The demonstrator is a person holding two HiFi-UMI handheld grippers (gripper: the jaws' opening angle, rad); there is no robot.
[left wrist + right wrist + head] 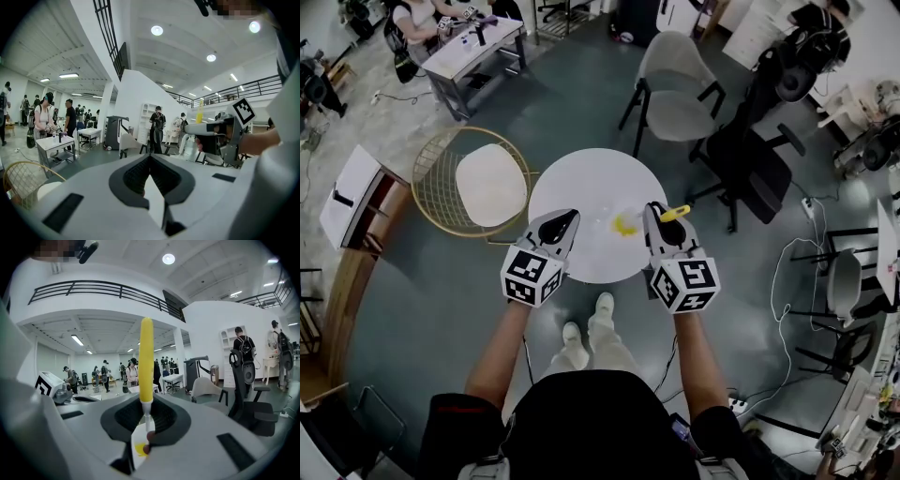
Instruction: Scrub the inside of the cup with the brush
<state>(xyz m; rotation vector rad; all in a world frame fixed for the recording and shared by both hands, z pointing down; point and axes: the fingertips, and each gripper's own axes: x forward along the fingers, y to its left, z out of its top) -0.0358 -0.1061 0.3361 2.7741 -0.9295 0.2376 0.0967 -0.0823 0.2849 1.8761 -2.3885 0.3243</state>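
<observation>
My right gripper (653, 210) (146, 405) is shut on the brush's thin white stem. The yellow brush handle (146, 359) (675, 213) sticks out past the jaws. A small yellow object (625, 223) (138, 449) lies on the round white table (581, 183), just left of the right fingertips; I cannot tell whether it is the cup. My left gripper (569, 217) (150, 159) hovers over the table's near left part, shut with nothing between its fingers. The left gripper view shows the right gripper (220, 136) and the handle (200, 112) off to the right.
A gold wire chair with a white seat (478, 183) stands left of the table. A grey chair (675, 94) and a black office chair (750, 159) stand behind and to the right. The person's shoes (586, 328) are below the table edge. Cables (787, 281) lie on the floor at right.
</observation>
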